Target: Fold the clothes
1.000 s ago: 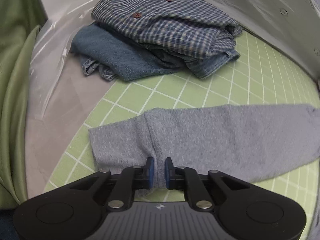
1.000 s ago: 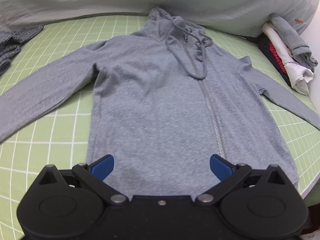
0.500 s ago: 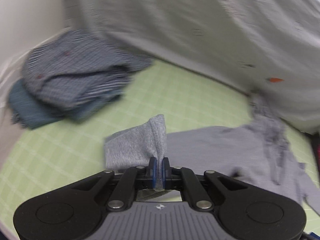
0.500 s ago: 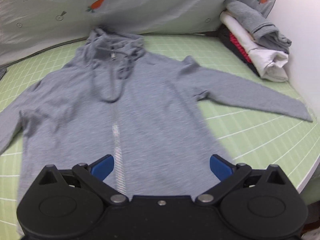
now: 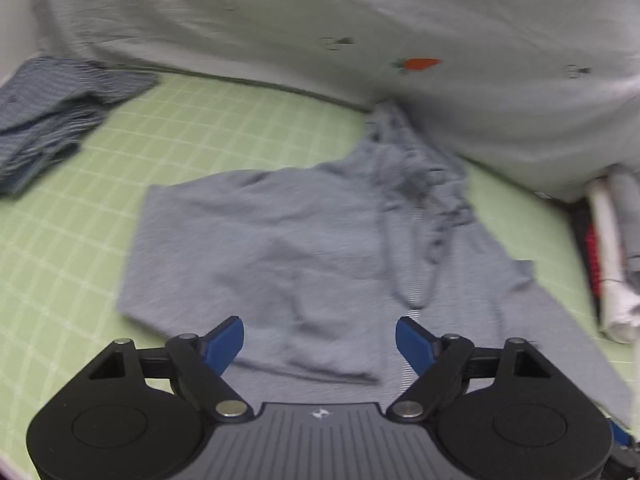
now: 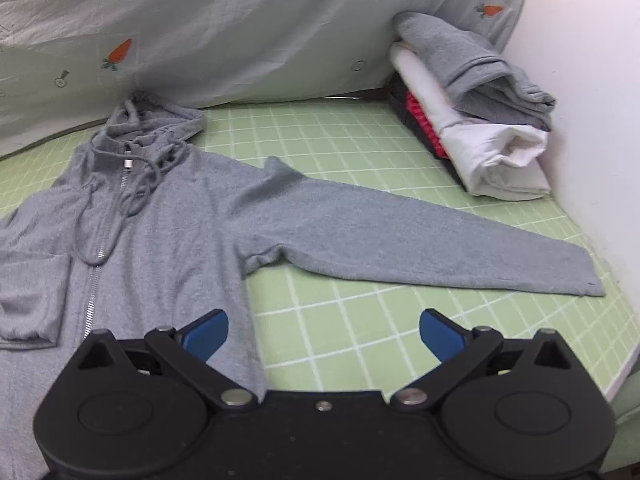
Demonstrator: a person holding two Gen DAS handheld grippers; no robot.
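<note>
A grey zip-up hoodie lies flat, front up, on the green grid mat. One sleeve is folded across its chest, the cuff near the zipper. My left gripper hovers over that folded sleeve, its jaws opening, with nothing pinched between the blue pads. In the right wrist view the hoodie has its other sleeve stretched out straight to the right. My right gripper stands open above the mat beside the hoodie's side edge, below that sleeve, holding nothing.
A stack of folded clothes, grey over white over red and black, sits at the back right by a white wall. Blue checked and denim garments lie at the far left. A pale carrot-print sheet drapes along the back. The mat's front-right edge is close.
My left gripper carried the sleeve end from the left across the hoodie, then let it go and opened. My right gripper swung right, from over the hoodie's body toward the outstretched sleeve, staying open.
</note>
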